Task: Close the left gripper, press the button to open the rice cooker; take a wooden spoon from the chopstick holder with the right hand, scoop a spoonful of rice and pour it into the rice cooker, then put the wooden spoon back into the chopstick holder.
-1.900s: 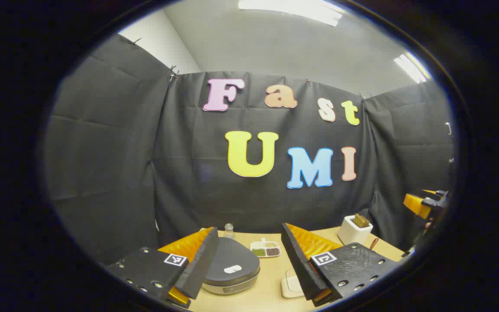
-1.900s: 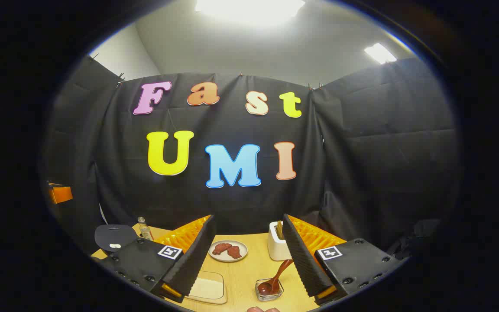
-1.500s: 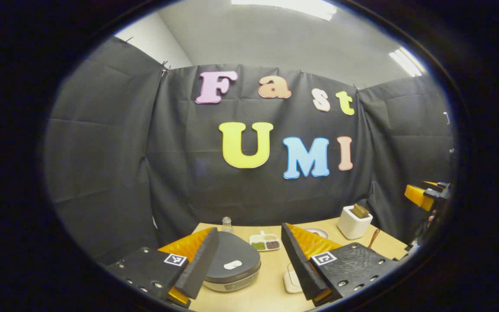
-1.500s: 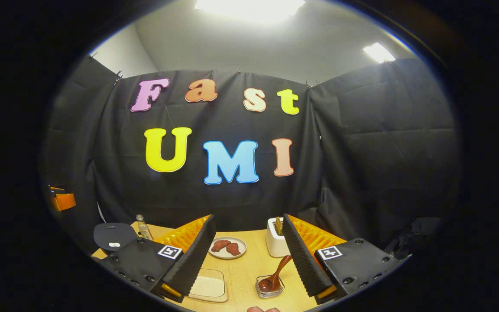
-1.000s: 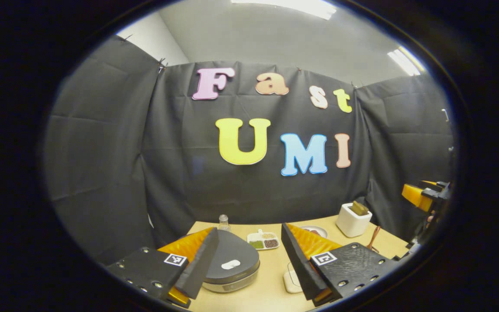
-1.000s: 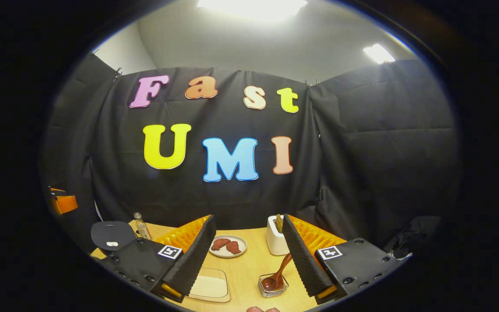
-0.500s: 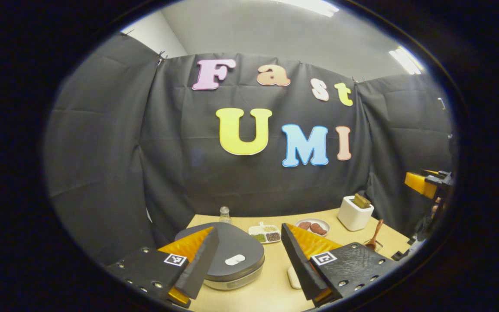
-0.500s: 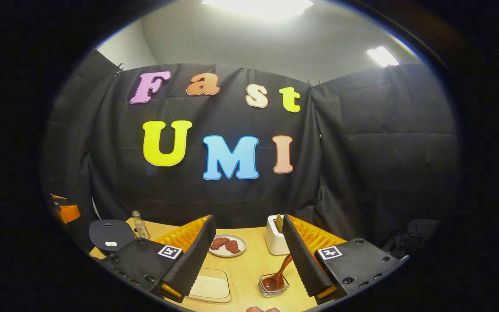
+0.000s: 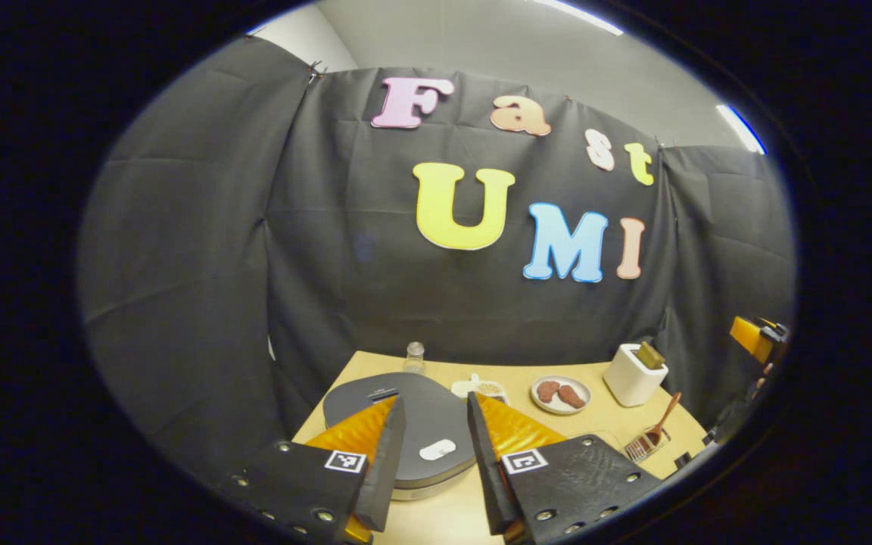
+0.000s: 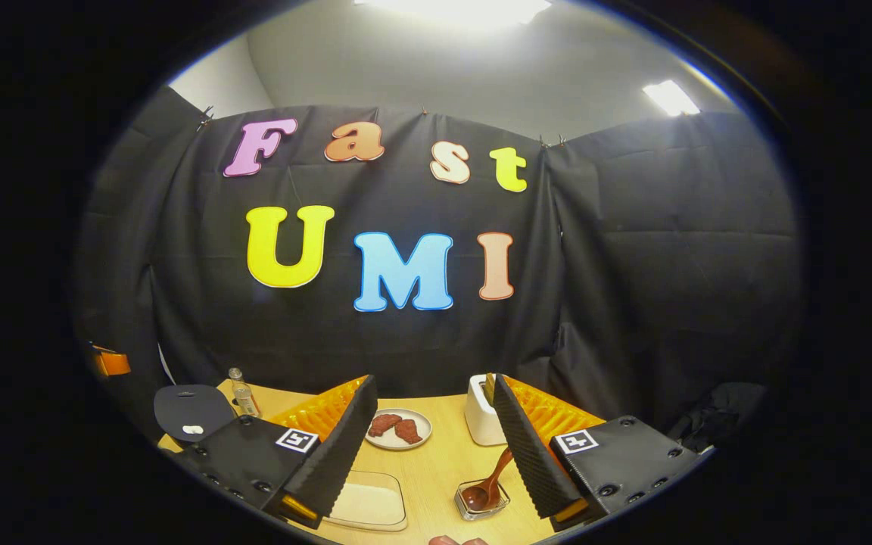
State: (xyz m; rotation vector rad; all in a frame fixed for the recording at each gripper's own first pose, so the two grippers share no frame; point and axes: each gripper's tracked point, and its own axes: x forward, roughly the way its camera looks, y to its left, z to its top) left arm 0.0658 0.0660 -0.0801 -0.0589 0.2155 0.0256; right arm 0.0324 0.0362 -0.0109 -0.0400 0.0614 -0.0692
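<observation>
Now the left gripper, fingers narrowed but empty, lines up over the dark round rice cooker's white button; right gripper waits wide open.

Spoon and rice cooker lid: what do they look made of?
The spoon looks like dark wood with a glossy reddish-brown finish, its bowl resting in a small clear dish. The rice cooker lid looks like matte dark grey plastic with a small white button; that's a guess from its dull sheen.

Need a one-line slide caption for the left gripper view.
Left tongs, partly closed, poised above the closed rice cooker and its white button.
</observation>
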